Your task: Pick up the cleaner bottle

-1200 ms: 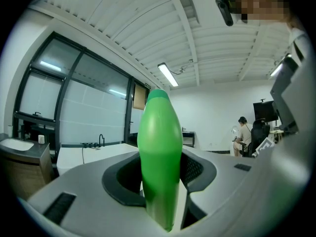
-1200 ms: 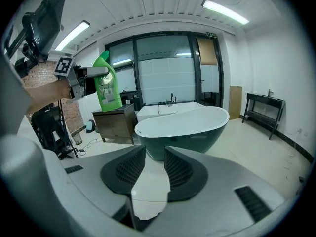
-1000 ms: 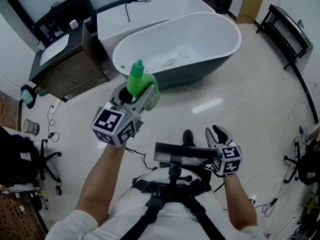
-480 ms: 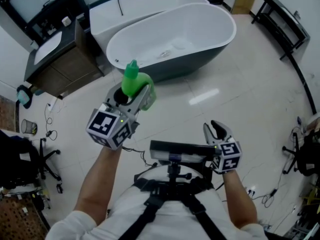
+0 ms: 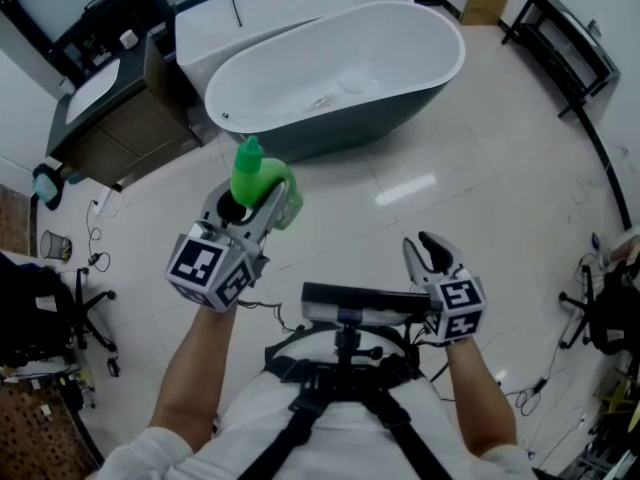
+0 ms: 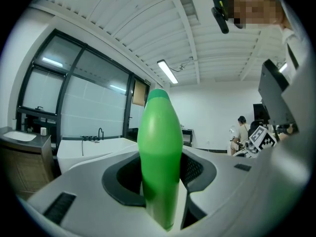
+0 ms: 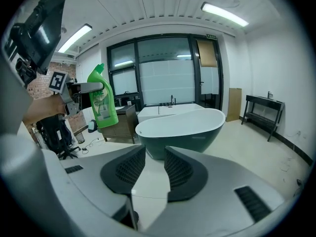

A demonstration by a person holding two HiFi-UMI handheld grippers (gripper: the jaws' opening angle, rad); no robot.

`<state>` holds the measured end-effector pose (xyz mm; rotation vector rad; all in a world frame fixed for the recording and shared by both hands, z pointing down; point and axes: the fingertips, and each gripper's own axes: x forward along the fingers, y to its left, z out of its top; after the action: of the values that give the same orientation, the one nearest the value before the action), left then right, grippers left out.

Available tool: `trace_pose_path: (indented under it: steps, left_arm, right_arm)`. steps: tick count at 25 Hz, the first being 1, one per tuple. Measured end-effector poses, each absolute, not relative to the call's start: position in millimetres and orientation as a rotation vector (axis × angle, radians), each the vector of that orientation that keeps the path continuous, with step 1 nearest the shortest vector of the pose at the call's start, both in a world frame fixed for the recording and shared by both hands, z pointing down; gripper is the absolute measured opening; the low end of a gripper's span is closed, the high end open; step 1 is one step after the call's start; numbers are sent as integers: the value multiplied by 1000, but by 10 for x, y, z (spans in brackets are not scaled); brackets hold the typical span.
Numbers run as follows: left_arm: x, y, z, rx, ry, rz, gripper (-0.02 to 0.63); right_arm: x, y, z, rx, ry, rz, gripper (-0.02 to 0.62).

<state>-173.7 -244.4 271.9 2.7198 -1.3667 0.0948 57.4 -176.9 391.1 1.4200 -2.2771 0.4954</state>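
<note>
Jaws of your left tool (image 5: pixel 258 200) are clamped on the green cleaner bottle (image 5: pixel 262 176), held upright in the air with its capped neck up. Your right tool (image 5: pixel 430 255) is released, jaws apart with only floor showing between them. Beyond the bottle stands an oval bathtub (image 5: pixel 385 126), white inside and dark outside, with a rectangular white tub (image 5: pixel 270 13) just behind it, a dark vanity cabinet (image 5: pixel 120 128) to its left, and glossy pale floor tiles (image 5: pixel 490 178) running to a black rack (image 5: pixel 565 48) at the right.
</note>
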Motion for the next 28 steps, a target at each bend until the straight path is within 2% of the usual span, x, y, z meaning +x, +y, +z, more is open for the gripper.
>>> trace_pose_path:
  steps: [17, 28]
  left_arm:
    - [-1332, -1440, 2942, 2583, -1515, 139, 167]
    - [-1602, -1295, 2994, 2569, -1531, 170, 167]
  right_arm:
    - [1027, -1264, 3794, 1289, -2363, 473, 130]
    - [933, -1204, 3647, 1319, -2373, 435, 130]
